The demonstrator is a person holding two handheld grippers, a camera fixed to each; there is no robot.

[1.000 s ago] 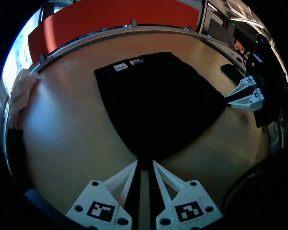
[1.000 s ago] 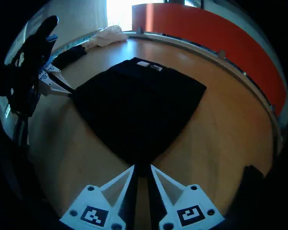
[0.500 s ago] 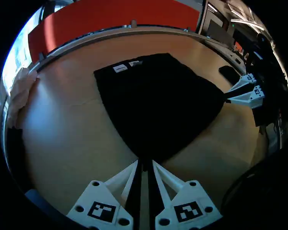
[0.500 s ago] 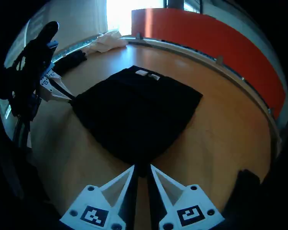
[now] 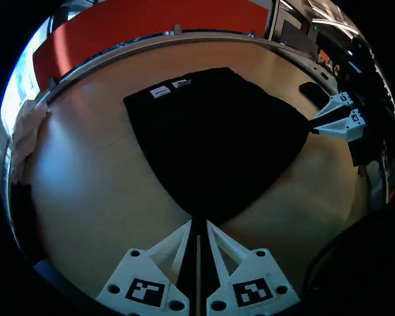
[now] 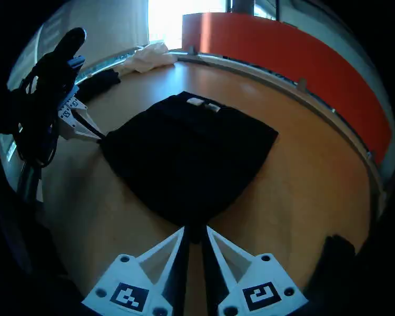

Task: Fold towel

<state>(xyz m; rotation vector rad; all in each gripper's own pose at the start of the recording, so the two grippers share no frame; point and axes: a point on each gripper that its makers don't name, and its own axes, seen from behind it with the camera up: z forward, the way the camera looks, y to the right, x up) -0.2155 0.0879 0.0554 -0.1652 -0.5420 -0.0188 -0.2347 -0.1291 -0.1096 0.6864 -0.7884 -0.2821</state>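
Left tongs [image 5: 199, 224], right tongs [image 6: 196, 229] each clamp black towel [image 5: 218, 137] corner — barely moved in last second; fold across bench [image 5: 92, 174] not begun.

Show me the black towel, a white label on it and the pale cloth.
black towel [image 5: 213, 142]: left gripper view, middle of its top.
white label [image 5: 160, 91]: left gripper view, centre of the left tag.
pale cloth [image 6: 145, 57]: right gripper view, middle of the heap.

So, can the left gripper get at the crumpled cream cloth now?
Probably not at once. The left gripper is shut on a corner of the black towel, and the crumpled cream cloth lies far off. The wooden table between looks bare, so it must only let go first.
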